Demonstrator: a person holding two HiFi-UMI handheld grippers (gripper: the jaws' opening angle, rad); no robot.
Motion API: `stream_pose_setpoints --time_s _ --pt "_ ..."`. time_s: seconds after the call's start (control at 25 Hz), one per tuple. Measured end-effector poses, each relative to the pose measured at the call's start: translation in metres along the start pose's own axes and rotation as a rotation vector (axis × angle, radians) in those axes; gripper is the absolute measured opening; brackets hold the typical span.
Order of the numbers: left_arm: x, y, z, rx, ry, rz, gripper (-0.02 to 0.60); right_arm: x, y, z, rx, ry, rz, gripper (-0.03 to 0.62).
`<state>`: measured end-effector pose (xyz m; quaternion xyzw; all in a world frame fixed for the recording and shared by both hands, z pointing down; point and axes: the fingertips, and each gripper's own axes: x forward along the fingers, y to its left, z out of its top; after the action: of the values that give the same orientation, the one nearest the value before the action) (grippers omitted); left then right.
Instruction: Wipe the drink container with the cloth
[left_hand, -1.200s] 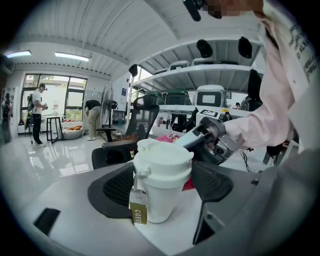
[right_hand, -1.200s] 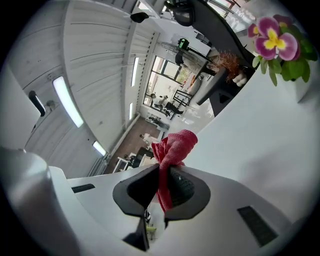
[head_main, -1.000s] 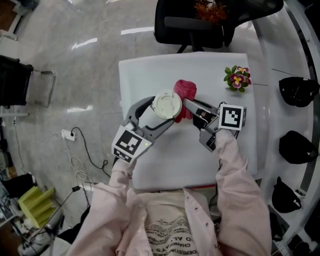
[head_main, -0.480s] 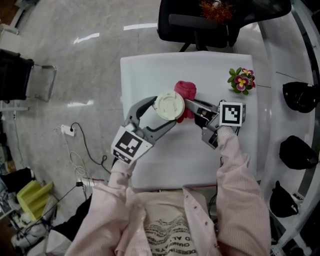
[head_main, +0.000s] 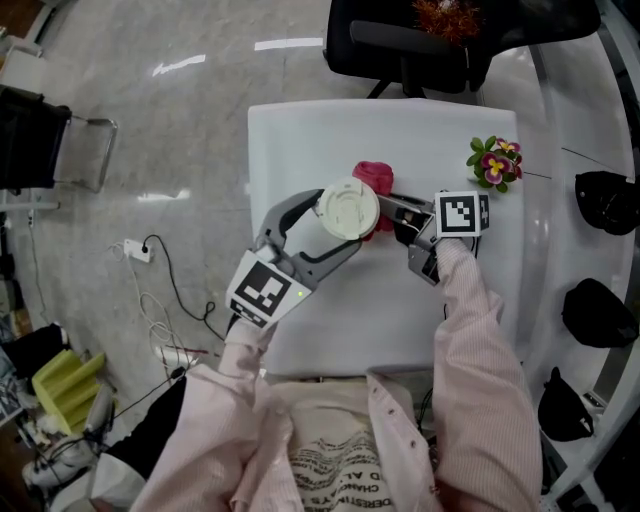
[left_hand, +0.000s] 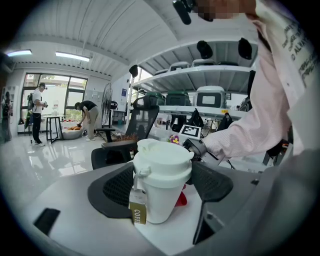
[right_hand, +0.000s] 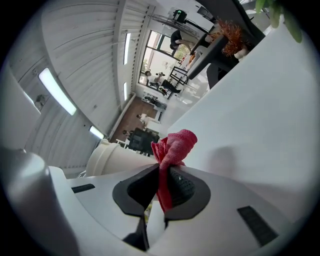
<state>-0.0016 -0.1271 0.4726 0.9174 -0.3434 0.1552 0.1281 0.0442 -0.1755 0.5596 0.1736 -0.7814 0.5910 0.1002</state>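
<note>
Well, the biggest thing here is the white square table (head_main: 400, 320), with a black office chair (head_main: 420, 45) pushed up at its far edge. The person leans over the near edge in a pink striped shirt (head_main: 480, 400), one sleeve stretched out to each tool.

The left gripper (head_main: 338, 220) reaches in from the near left, its grey jaws clamped round a white lidded paper cup (head_main: 348, 207). Its own view shows a dark pad pressed on either side just under the lid. The cup is upright, a little left of the table's middle, and I cannot tell whether its base rests on the table or is lifted just off it.

The right gripper (head_main: 388, 208) comes in from the right and points at the cup's side. Its jaws are pinched together on a crumpled red cloth (head_main: 370, 176). A strip of the fabric runs down between the pads, and the bunched end sticks out past the tips. That bunched end lies on the far right side of the cup, right against its wall as far as I can see.

A small bunch of pink and yellow flowers (head_main: 495, 162) sits well apart from all this, near the table's far right corner.

Smallest of all is a brown paper tag (left_hand: 137, 212), which hangs from the cup's lid down the side facing the left gripper.
</note>
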Motion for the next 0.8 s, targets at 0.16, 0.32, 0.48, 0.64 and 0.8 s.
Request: stream_pose_setpoints --time_s 0.16,0.32,0.48,0.64,0.8 --pt "0.000 0.000 0.000 0.000 0.002 -0.002 0.367 0.007 -0.012 -0.004 -0.007 0.035 -0.029 0.035" --pt "0.000 0.000 0.000 -0.003 0.002 -0.003 0.367 0.012 -0.020 -0.006 0.002 0.046 -0.051 0.035" --pt "0.000 0.001 0.001 0.005 -0.005 -0.004 0.367 0.014 -0.023 -0.007 0.008 0.047 -0.054 0.035" --pt "0.000 0.000 0.000 -0.011 -0.006 -0.002 0.367 0.016 -0.026 -0.007 -0.005 0.043 -0.071 0.035" --pt "0.000 0.000 -0.001 -0.015 -0.002 -0.004 0.367 0.016 -0.024 -0.007 -0.031 0.056 -0.079 0.037"
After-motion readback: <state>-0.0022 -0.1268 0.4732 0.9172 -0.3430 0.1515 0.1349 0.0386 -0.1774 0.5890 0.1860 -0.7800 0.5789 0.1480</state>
